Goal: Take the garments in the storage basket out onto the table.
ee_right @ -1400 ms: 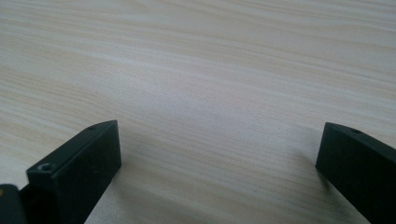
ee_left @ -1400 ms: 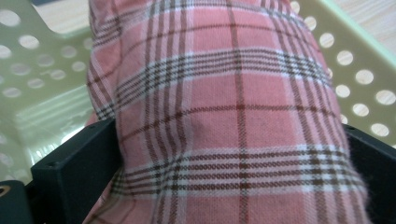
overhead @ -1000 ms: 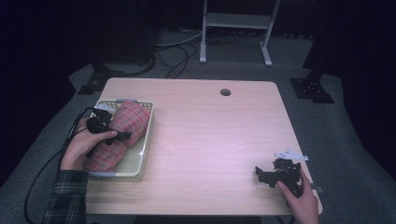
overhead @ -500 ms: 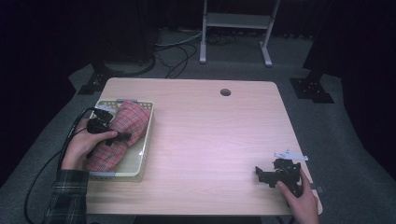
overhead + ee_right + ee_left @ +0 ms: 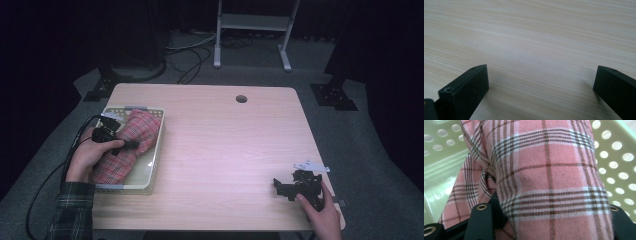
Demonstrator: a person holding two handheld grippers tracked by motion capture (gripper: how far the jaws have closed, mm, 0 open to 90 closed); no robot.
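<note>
pink plaid cloth with brown and white lines point(image 5: 125, 145) is lying bunched inside the pale green perforated plastic basket point(image 5: 152, 161), which is sitting at the left edge of the light wooden table point(image 5: 225, 145). left gripper point(image 5: 131, 144) is reaching into the basket; its black jaws have just been closing and are now pinching a fold of the cloth between them, the fabric bulging up over both jaws in the left gripper view point(image 5: 549, 195). left hand point(image 5: 90, 155), in a green plaid sleeve point(image 5: 70, 210), is resting over the cloth. right gripper point(image 5: 280, 186) is sitting low on the table near its right front corner, well apart from the basket, jaws standing wide apart over bare wood.
</note>
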